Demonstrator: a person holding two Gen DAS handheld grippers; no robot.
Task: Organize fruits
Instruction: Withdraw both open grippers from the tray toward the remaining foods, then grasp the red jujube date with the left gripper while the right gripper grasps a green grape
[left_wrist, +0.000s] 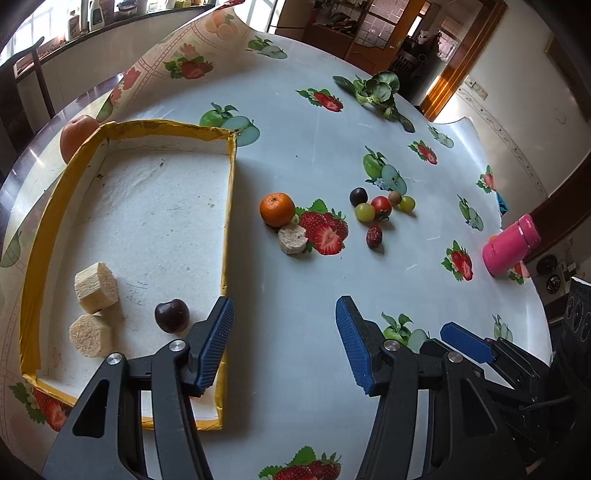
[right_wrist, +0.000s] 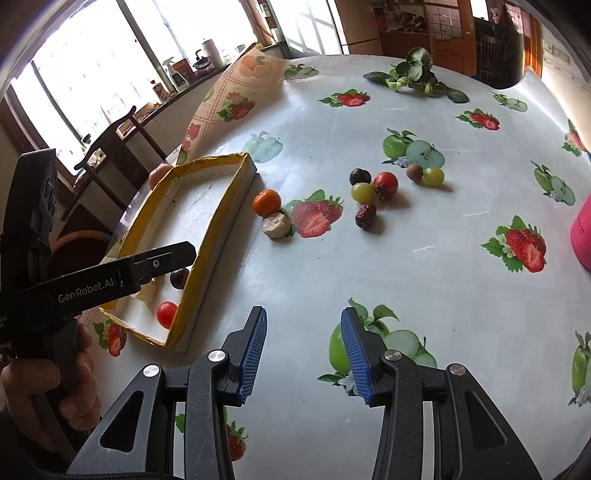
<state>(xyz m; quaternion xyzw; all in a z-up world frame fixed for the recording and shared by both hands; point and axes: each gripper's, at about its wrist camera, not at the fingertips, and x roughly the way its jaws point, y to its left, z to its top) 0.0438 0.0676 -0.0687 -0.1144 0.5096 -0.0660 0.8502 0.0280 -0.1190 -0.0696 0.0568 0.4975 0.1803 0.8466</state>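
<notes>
Behind tray wall, apple half-hidden; both claws gape empty.

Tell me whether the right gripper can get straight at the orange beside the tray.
Probably yes. The right gripper has open, empty jaws, and bare cloth lies between it and the orange; only the cut chunk touching it crowds the near side.
</notes>
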